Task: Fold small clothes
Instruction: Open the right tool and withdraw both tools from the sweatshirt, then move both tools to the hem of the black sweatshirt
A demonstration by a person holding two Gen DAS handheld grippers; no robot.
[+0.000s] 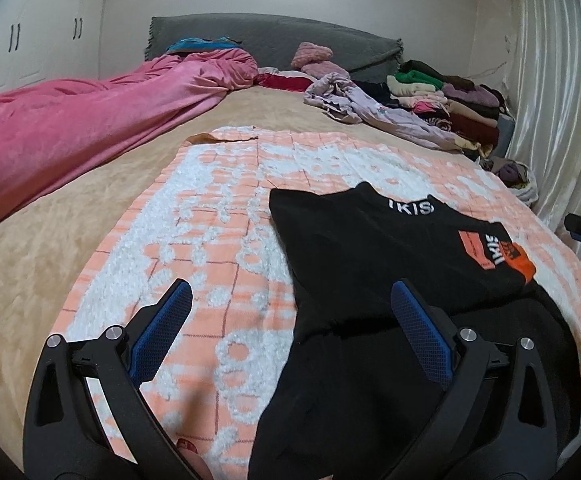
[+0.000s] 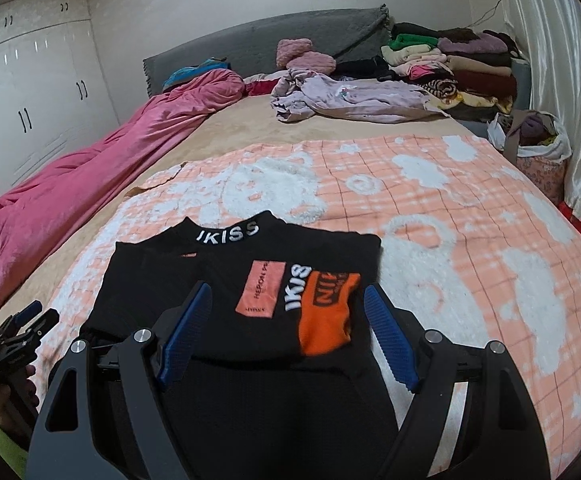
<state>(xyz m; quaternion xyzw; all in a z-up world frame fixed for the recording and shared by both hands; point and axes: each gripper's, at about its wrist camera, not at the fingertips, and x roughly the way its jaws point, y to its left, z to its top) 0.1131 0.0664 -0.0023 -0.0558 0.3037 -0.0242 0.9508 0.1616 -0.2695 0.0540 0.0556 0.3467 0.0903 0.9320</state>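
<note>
Evidently the black IKISS top (image 2: pixel 250 280) lies part-folded on the peach-and-white blanket (image 2: pixel 450 208), spread flat there probably so its edges can be caught cleanly. The right tool (image 2: pixel 288 320) hovers wide open over the top's near half, gripping nothing. The left tool (image 1: pixel 290 312), also wide open and empty, straddles the top's left edge, one finger over blanket.

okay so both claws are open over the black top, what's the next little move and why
Probably lower the right claw and close it on the black top near its lower fold. Both it and the left claw are open and empty, and the top lies partly folded on the peach blanket.
</note>
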